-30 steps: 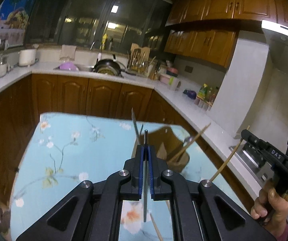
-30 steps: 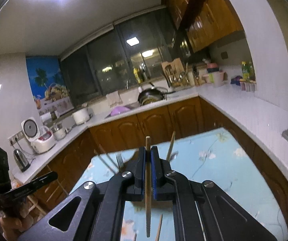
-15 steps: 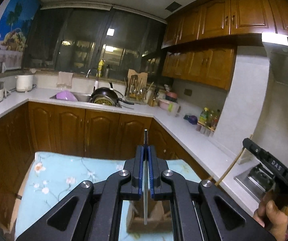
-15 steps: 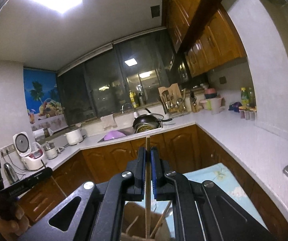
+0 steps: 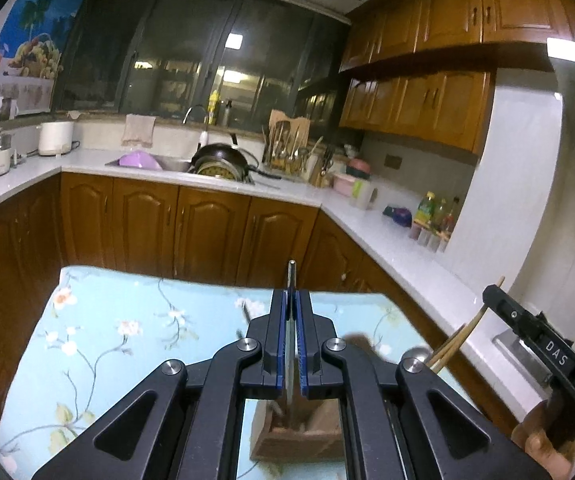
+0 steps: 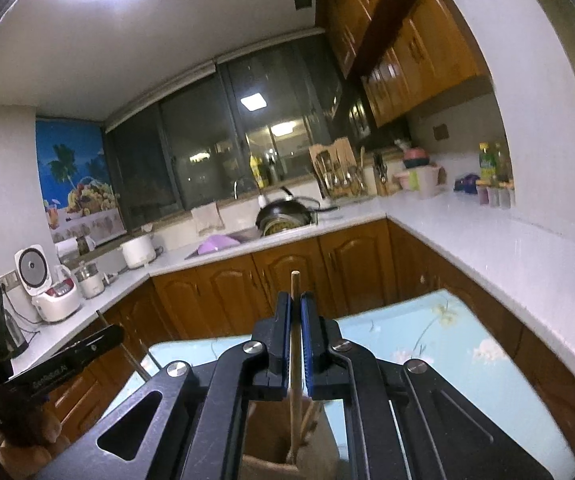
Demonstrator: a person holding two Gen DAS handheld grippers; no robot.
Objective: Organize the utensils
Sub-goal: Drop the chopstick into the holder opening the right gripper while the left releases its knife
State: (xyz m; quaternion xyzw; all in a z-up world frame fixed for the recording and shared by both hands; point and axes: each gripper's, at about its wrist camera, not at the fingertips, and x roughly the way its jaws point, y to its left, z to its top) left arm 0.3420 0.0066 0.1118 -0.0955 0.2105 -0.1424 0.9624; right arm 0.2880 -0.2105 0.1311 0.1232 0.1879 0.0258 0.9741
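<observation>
Steel first: in the left wrist view the left gripper point(image 5: 291, 344) is clamped on a thin metal utensil point(image 5: 290, 280), held upright with its lower end dipping into the wooden holder point(image 5: 299, 432) on the floral tablecloth point(image 5: 99, 332); the blur hides which kind of utensil it is; chopsticks point(image 5: 453, 344) lean at the right, beside the other tool. In the right wrist view the right gripper point(image 6: 295, 344) pinches a wooden chopstick point(image 6: 295, 360) upright, its tip inside the same holder point(image 6: 263, 456) among other sticks. To finish well, I judge, keep each piece vertical, lower until it seats, release one hand at a time, then lift straight up so nothing tips.
</observation>
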